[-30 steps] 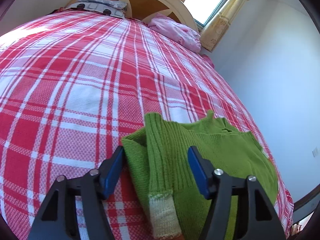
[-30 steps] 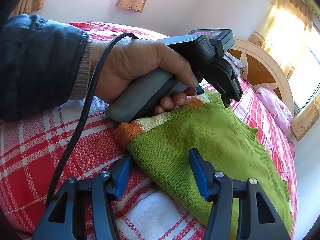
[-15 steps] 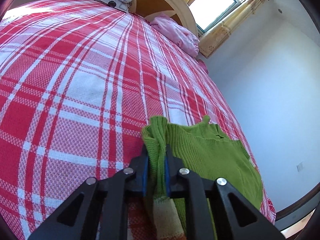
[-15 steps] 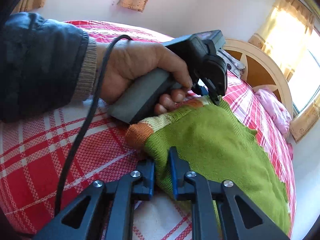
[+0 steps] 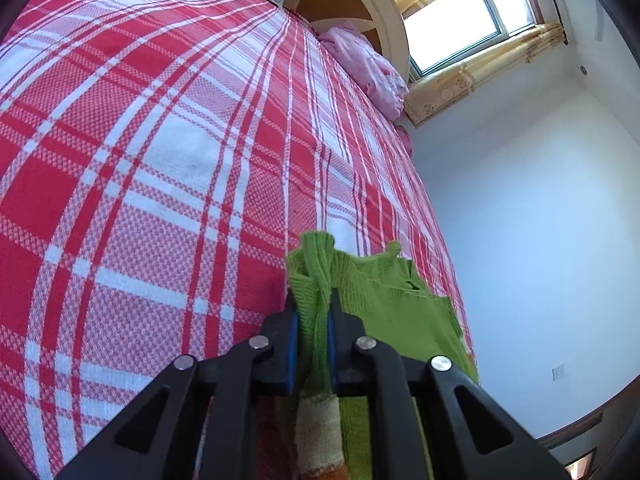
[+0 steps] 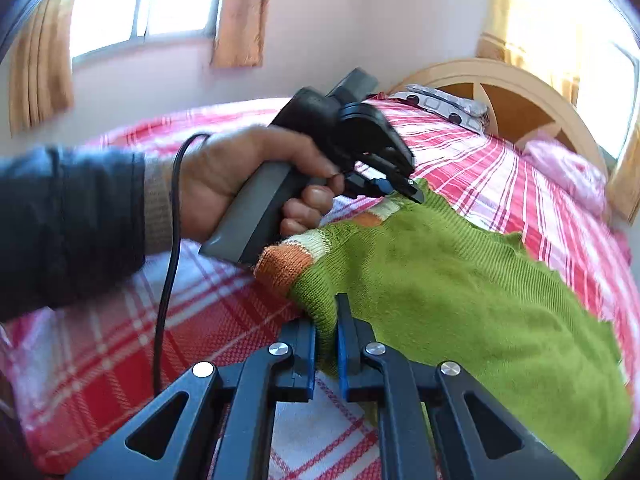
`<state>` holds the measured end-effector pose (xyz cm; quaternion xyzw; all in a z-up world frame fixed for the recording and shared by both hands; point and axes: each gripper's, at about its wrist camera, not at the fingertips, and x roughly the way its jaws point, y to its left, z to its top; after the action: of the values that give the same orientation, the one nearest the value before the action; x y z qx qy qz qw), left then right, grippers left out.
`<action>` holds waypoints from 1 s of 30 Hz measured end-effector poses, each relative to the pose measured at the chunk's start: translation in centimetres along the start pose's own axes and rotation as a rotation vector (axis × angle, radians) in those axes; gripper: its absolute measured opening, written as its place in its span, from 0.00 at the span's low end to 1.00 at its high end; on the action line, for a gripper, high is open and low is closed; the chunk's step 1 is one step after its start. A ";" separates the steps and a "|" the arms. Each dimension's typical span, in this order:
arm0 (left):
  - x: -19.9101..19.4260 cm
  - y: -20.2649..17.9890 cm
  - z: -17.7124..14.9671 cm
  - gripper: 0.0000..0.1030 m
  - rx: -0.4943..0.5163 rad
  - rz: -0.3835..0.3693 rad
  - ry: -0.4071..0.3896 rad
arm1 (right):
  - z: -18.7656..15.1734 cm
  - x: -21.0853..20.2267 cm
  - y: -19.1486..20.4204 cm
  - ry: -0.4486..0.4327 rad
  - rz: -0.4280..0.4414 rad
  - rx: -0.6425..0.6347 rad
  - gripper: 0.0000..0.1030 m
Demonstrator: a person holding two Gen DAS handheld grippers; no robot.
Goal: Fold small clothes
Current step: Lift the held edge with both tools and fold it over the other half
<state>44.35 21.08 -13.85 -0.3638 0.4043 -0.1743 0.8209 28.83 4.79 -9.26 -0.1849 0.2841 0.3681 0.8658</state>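
My left gripper (image 5: 313, 312) pinches a bunched ribbed fold of the green knitted sweater (image 6: 460, 280) on the red plaid bedspread (image 5: 160, 160); my right gripper (image 6: 326, 320) is clamped on its hem edge, tilted downward.

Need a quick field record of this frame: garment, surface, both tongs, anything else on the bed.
garment: green knit sweater, orange and cream striped hem, lying on the bed
surface: red and white plaid bedspread
left tongs: shut on a bunched sweater edge
right tongs: shut on the sweater edge near the hem
other items: pink cloth and patterned pillow by the headboard
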 end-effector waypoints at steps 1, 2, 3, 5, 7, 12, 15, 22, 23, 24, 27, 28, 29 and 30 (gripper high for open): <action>-0.2 -0.4 0.0 0.12 0.000 0.003 0.000 | 0.1 -0.2 -0.3 -0.009 0.012 0.020 0.07; -0.3 -0.7 0.0 0.12 -0.005 -0.005 -0.001 | 0.2 -0.5 -0.7 -0.022 0.019 0.040 0.07; -0.5 -1.1 0.0 0.12 -0.009 -0.015 -0.005 | 0.3 -1.0 -1.4 -0.037 0.022 0.060 0.07; -1.0 -2.1 0.1 0.12 -0.010 -0.032 -0.020 | 0.0 -1.9 -2.1 -0.063 0.025 0.092 0.07; -1.4 -3.5 0.2 0.12 -0.002 -0.043 -0.033 | -0.1 -2.9 -3.1 -0.092 0.030 0.128 0.06; -1.7 -7.6 0.2 0.11 0.034 -0.066 -0.061 | -0.7 -5.2 -6.1 -0.143 0.051 0.227 0.06; -1.4 -10.2 0.3 0.11 0.066 -0.082 -0.069 | -1.3 -6.6 -8.0 -0.174 0.065 0.284 0.06; 1.4 -14.6 0.2 0.11 0.112 -0.088 -0.045 | -3.2 -9.8 -11.4 -0.220 0.079 0.380 0.06; 2.0 -15.2 0.1 0.11 0.116 -0.088 -0.039 | -3.5 -10.1 -11.9 -0.224 0.076 0.391 0.06; 2.5 -15.7 0.1 0.11 0.119 -0.090 -0.035 | -3.8 -10.5 -12.5 -0.227 0.069 0.403 0.06; 4.1 -17.6 -0.3 0.11 0.142 -0.088 -0.018 | -4.5 -11.6 -13.9 -0.231 0.045 0.415 0.06; 4.6 -18.1 -0.5 0.11 0.146 -0.089 -0.012 | -4.7 -12.0 -14.2 -0.232 0.040 0.421 0.06; 5.1 -18.6 -0.6 0.11 0.150 -0.089 -0.006 | -5.0 -12.3 -14.6 -0.234 0.037 0.430 0.06; 5.7 -19.2 -0.7 0.11 0.158 -0.088 0.002 | -5.3 -12.6 -15.1 -0.235 0.035 0.441 0.06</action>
<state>47.40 4.52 -3.04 -0.3155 0.3735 -0.2419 0.8381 30.95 -14.71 -3.76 0.0575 0.2580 0.3314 0.9057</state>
